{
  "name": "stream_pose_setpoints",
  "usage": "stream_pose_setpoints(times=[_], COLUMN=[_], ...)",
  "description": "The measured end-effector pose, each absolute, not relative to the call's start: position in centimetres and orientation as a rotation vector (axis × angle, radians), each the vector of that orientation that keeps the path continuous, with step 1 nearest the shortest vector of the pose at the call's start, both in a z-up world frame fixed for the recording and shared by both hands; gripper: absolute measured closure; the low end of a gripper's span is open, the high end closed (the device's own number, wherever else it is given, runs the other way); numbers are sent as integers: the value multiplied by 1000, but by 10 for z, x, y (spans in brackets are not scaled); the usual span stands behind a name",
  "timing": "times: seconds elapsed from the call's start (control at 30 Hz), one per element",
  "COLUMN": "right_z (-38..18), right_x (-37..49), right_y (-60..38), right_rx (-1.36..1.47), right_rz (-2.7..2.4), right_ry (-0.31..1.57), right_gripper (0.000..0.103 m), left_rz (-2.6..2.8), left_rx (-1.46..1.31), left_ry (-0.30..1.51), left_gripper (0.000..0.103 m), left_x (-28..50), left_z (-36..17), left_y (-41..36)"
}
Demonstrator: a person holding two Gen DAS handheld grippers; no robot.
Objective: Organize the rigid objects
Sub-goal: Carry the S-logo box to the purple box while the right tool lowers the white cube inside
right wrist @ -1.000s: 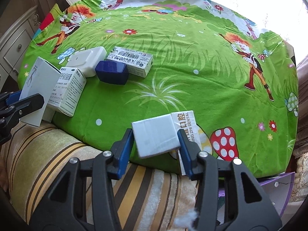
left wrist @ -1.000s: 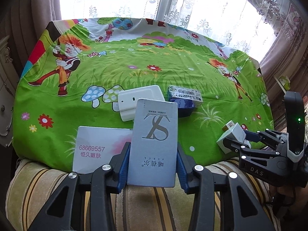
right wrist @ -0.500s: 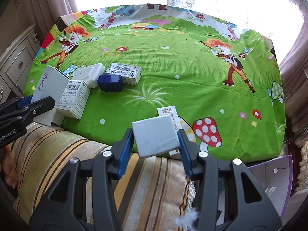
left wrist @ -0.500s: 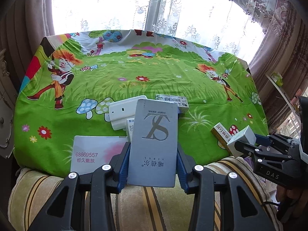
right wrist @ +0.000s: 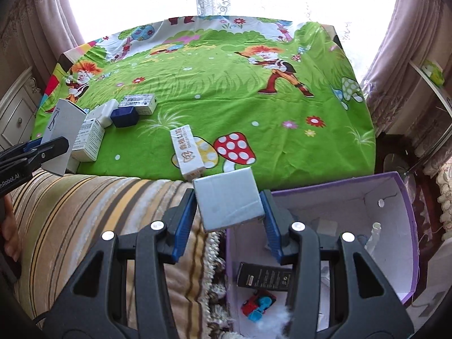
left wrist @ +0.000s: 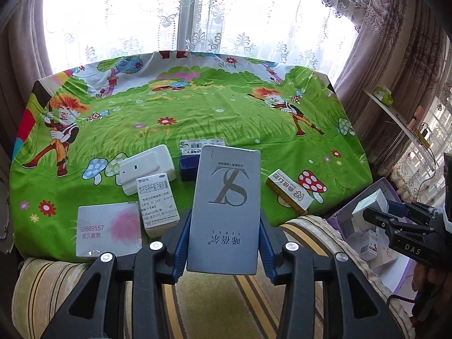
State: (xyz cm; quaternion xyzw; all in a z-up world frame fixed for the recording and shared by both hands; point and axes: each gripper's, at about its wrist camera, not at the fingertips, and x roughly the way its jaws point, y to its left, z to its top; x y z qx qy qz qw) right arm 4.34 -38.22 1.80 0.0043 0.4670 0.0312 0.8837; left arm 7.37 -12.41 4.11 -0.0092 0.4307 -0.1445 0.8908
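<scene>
My left gripper (left wrist: 223, 243) is shut on a tall grey box with a large S logo (left wrist: 226, 209), held above the striped cushion at the table's near edge. My right gripper (right wrist: 228, 212) is shut on a small white-grey box (right wrist: 228, 199), which hangs over the rim of a purple bin (right wrist: 406, 226). The right gripper (left wrist: 375, 214) with its box also shows at the far right of the left wrist view. On the green cartoon cloth (left wrist: 197, 113) lie a pink-white flat box (left wrist: 108, 231), a white medicine box (left wrist: 158, 203), a white device (left wrist: 147, 166), a dark blue block (right wrist: 124, 116) and a gold-white box (right wrist: 188, 152).
The purple bin holds a black box (right wrist: 264, 279), a red and blue toy car (right wrist: 258, 305) and other small items. A striped cushion (right wrist: 84, 212) runs along the table's front. Curtains and a bright window stand behind the table. A barcoded box (right wrist: 138, 103) lies beyond the blue block.
Both grippers pulled back from the table with their boxes. The right one swung right, from above the cloth's edge to above the purple bin. More of the table shows in both views.
</scene>
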Motion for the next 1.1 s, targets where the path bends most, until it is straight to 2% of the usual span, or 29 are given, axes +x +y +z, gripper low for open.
stream_pose_setpoints(times=[0.63, 1.1], right_z=[20, 17], right_x=[-11, -36], right_y=[-492, -563], right_rx=[148, 221], right_rz=[-161, -332], right_ry=[959, 949], right_gripper=[52, 52], left_rz=[-486, -658], left_rx=[99, 196], left_ry=[900, 960], left_gripper=[59, 59], left_x=[51, 44], left_z=[56, 47], left_y=[-206, -284])
